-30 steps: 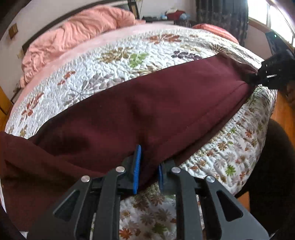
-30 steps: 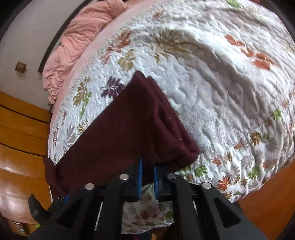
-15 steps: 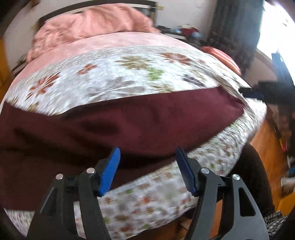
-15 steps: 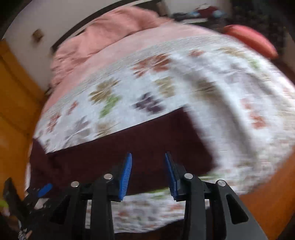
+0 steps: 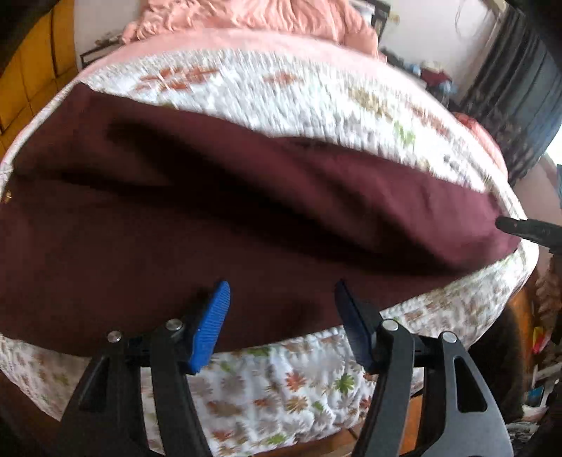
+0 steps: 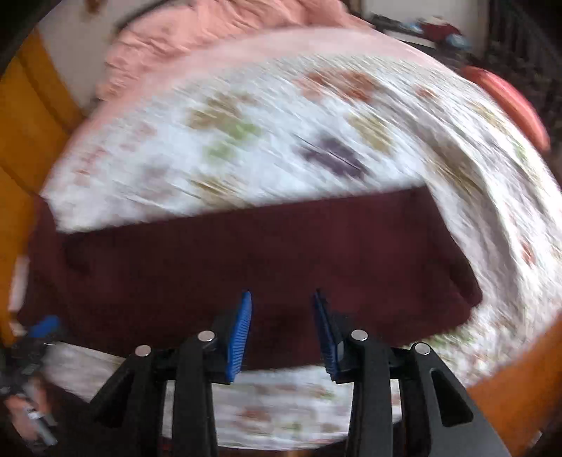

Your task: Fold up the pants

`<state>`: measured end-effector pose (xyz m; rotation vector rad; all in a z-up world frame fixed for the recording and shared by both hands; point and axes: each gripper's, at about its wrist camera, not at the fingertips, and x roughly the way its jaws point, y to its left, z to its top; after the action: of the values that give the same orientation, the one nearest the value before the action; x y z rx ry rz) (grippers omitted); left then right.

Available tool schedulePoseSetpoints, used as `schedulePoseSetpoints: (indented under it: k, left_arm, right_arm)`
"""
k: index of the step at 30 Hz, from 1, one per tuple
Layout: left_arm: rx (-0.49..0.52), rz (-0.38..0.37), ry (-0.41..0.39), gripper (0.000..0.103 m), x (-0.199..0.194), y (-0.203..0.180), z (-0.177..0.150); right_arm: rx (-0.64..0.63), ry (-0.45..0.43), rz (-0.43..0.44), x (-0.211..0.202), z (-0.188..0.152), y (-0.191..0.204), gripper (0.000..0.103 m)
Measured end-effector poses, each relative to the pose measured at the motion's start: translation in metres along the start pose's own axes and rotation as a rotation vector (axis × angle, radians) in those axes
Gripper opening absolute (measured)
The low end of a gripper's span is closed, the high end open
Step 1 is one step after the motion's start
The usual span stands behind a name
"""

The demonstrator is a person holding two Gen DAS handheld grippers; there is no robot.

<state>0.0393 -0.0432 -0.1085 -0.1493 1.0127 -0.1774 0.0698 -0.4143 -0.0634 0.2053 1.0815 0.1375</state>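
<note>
The dark maroon pants (image 5: pixel 246 218) lie in a long folded strip across the near edge of the bed, also shown in the right wrist view (image 6: pixel 263 253). My left gripper (image 5: pixel 281 302) is open and empty, hovering just above the pants' near edge. My right gripper (image 6: pixel 282 309) is open and empty, over the near edge of the pants toward their right end. The right gripper's black tip (image 5: pixel 527 228) shows at the pants' right end in the left wrist view. The left gripper (image 6: pixel 42 327) shows blurred at the far left of the right wrist view.
The bed carries a white floral quilt (image 5: pixel 316 95) with a pink duvet (image 5: pixel 246 14) heaped at the head. An orange pillow (image 6: pixel 509 102) lies at the right. Yellow wooden panels (image 6: pixel 24 116) stand to the left, dark curtains (image 5: pixel 520 88) to the right.
Both grippers have let go of the pants and opened. They have pulled back and turned to face the bed, and the pants now lie flat on the quilt.
</note>
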Motion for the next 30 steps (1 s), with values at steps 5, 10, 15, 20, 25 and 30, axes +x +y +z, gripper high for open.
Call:
schedulePoseSetpoints:
  k: [5, 10, 15, 20, 25, 30]
  left_arm:
    - [-0.122, 0.055, -0.06, 0.076, -0.031, 0.058, 0.008]
    - [-0.252, 0.15, 0.008, 0.076, -0.033, 0.121, 0.003]
    - [-0.302, 0.14, 0.04, 0.073, -0.028, 0.152, -0.015]
    - [-0.22, 0.184, 0.05, 0.075, -0.02, 0.143, -0.015]
    - [-0.27, 0.115, 0.026, 0.076, -0.026, 0.157, -0.013]
    - [-0.371, 0.104, -0.022, 0.076, -0.059, 0.175, -0.015]
  right_arm:
    - [-0.203, 0.072, 0.415, 0.012, 0.029, 0.113, 0.056]
    - [-0.344, 0.23, 0.599, 0.072, 0.054, 0.227, 0.056]
    - [-0.415, 0.331, 0.555, 0.127, 0.07, 0.287, 0.056]
    - [-0.428, 0.374, 0.524, 0.149, 0.071, 0.301, 0.065]
    - [-0.42, 0.431, 0.615, 0.167, 0.072, 0.315, 0.04]
    - [-0.587, 0.317, 0.634, 0.133, 0.065, 0.339, 0.016]
